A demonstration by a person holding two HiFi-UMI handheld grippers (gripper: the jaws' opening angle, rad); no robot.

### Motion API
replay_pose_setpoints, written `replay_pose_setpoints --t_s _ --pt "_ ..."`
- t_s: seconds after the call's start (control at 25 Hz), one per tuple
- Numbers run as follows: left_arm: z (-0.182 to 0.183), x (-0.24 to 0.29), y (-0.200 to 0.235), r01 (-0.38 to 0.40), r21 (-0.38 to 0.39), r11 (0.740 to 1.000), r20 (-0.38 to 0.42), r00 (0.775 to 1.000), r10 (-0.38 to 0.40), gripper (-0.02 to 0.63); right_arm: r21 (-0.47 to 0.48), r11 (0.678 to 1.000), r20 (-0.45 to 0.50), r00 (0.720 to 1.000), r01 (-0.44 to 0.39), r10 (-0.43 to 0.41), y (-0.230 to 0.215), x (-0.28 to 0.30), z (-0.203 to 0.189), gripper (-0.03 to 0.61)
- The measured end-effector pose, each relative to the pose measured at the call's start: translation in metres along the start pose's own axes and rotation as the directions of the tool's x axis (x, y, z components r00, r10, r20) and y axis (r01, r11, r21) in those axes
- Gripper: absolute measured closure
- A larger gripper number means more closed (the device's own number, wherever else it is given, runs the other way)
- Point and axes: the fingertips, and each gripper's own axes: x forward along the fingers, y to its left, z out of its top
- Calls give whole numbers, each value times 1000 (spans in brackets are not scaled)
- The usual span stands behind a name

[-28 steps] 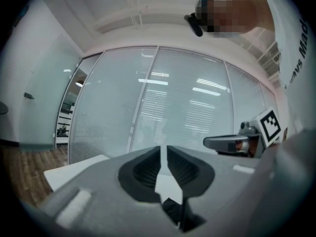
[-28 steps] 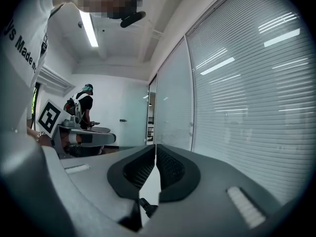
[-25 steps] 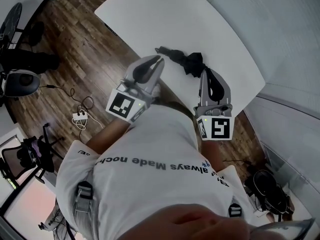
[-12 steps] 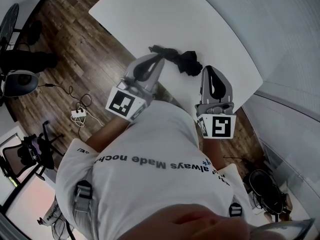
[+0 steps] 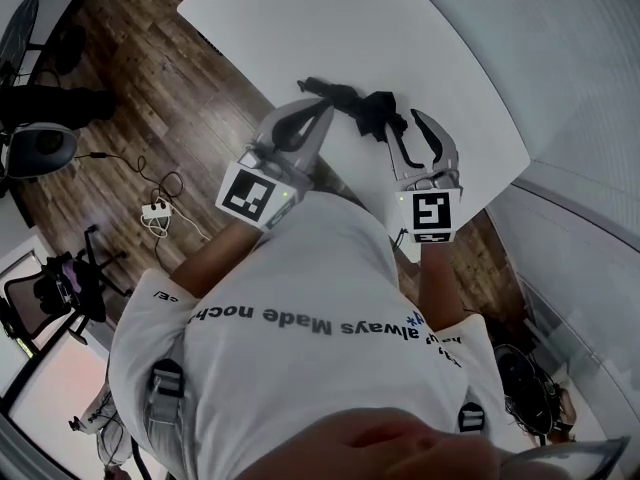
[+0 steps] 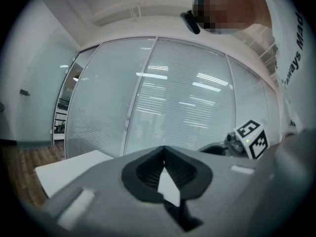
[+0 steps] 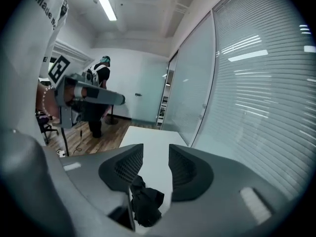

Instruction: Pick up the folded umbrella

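The folded black umbrella (image 5: pixel 358 108) lies on the white table (image 5: pixel 300 18), near its front edge. My right gripper (image 5: pixel 406 126) tilts down at the umbrella's bunched right end. Its jaws are opening, and no pad presses on anything. In the right gripper view the crumpled black umbrella (image 7: pixel 146 201) lies low in the gap of the right gripper (image 7: pixel 155 151). My left gripper (image 5: pixel 322 106) points level just left of the umbrella's thin end, shut and empty. In its own view the left gripper (image 6: pixel 164 149) has its tips together, and no umbrella shows there.
A wooden floor (image 5: pixel 130 98) lies left of the table, with a power strip and cables (image 5: pixel 158 236) and office chairs (image 5: pixel 40 148). A glass wall with blinds (image 7: pixel 256 83) runs along the table's far side. A person (image 7: pixel 100 83) stands in the background.
My right gripper has sunk and tipped down to the umbrella's bunched end, and its jaws have gone from shut to apart. The left gripper has shifted slightly toward the umbrella.
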Motion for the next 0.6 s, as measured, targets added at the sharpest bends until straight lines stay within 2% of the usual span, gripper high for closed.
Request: replay_pose_setpoints --t_s 0.16,0.28,0.44,0.6 --pt "-7 -2 4 -15 -3 1000 -10 1000 15 609 -31 996 -127 989 -84 80 5 29 -43 339" --pt "-15 -3 6 -23 -5 1000 -26 999 22 609 -46 989 -231 964 -142 128 9 50 -81 291" --pt "-21 -5 6 -24 -6 1000 -38 999 24 609 -36 972 -370 907 -231 202 22 72 -130 240" --pt "-21 -10 6 -30 -8 1000 -45 999 30 609 -73 955 -502 837 -289 215 30 89 -176 197"
